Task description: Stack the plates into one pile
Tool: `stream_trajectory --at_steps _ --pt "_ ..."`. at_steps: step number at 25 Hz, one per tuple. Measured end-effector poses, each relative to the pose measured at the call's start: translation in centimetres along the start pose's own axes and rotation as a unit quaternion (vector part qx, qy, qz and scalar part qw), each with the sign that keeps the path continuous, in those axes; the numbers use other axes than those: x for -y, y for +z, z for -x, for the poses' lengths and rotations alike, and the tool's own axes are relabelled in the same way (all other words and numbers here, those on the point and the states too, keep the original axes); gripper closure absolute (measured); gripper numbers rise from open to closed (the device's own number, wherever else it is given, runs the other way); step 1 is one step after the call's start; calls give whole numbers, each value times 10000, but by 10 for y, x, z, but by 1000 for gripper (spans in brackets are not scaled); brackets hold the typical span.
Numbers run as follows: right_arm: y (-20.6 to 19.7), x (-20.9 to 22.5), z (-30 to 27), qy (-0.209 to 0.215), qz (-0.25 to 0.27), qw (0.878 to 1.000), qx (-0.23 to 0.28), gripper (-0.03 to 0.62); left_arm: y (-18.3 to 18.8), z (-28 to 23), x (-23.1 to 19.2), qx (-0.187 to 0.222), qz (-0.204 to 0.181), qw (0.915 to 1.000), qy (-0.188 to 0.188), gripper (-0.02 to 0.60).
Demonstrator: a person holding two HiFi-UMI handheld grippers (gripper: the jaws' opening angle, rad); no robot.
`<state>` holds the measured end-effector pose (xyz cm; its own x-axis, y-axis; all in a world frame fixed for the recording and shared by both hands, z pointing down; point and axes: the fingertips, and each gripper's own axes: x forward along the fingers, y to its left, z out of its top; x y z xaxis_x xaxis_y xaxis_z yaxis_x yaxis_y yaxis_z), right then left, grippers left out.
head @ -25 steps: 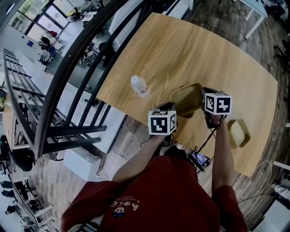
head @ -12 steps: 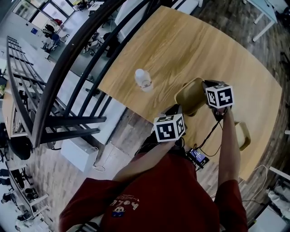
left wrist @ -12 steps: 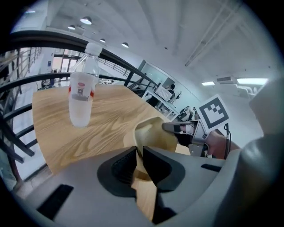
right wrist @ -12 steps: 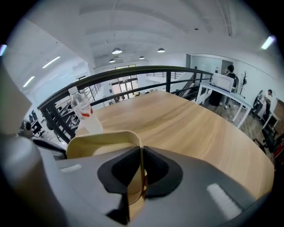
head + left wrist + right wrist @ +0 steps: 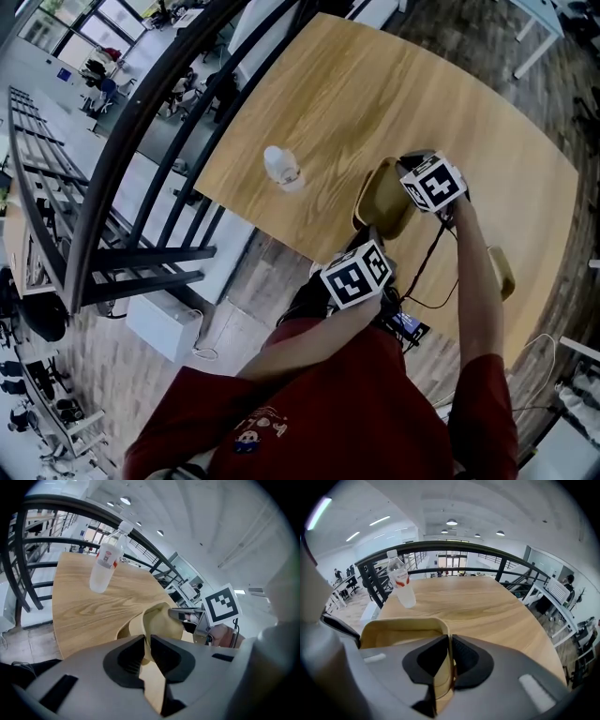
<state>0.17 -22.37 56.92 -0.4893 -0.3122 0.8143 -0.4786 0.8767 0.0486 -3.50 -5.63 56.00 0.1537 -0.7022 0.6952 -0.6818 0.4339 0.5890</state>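
A tan plate (image 5: 380,199) stands tilted on its edge above the near side of the wooden table (image 5: 375,84), held from both sides. My left gripper (image 5: 372,234) is shut on its near rim; the left gripper view shows the plate (image 5: 161,620) pinched at my left gripper (image 5: 147,651). My right gripper (image 5: 405,169) grips the far rim, and its jaws are opening with the plate (image 5: 401,630) still between the pads of my right gripper (image 5: 451,658). A second tan plate (image 5: 503,272) lies on the table to the right, partly hidden by my right arm.
A clear plastic water bottle (image 5: 281,169) stands near the table's left edge, also seen as the bottle (image 5: 107,562) and the bottle (image 5: 402,585). A dark metal railing (image 5: 141,141) runs along the table's left side. The table's near edge lies just below the held plate.
The plate has swung from lying nearly flat to standing on its edge. Both grippers rolled with it; the left one drew back toward me, and the right one shifted slightly up the picture.
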Motion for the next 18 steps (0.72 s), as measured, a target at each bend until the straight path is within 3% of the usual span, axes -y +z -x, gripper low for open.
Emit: stream_trajectory --at_steps 8,18 --pt "10 -12 -16 171 757 9969 -145 546 -13 -5 -3 -164 249 9995 82 535" --pt "4 -17 -28 235 806 9959 -325 546 -14 -9 -14 -392 471 9979 195 535"
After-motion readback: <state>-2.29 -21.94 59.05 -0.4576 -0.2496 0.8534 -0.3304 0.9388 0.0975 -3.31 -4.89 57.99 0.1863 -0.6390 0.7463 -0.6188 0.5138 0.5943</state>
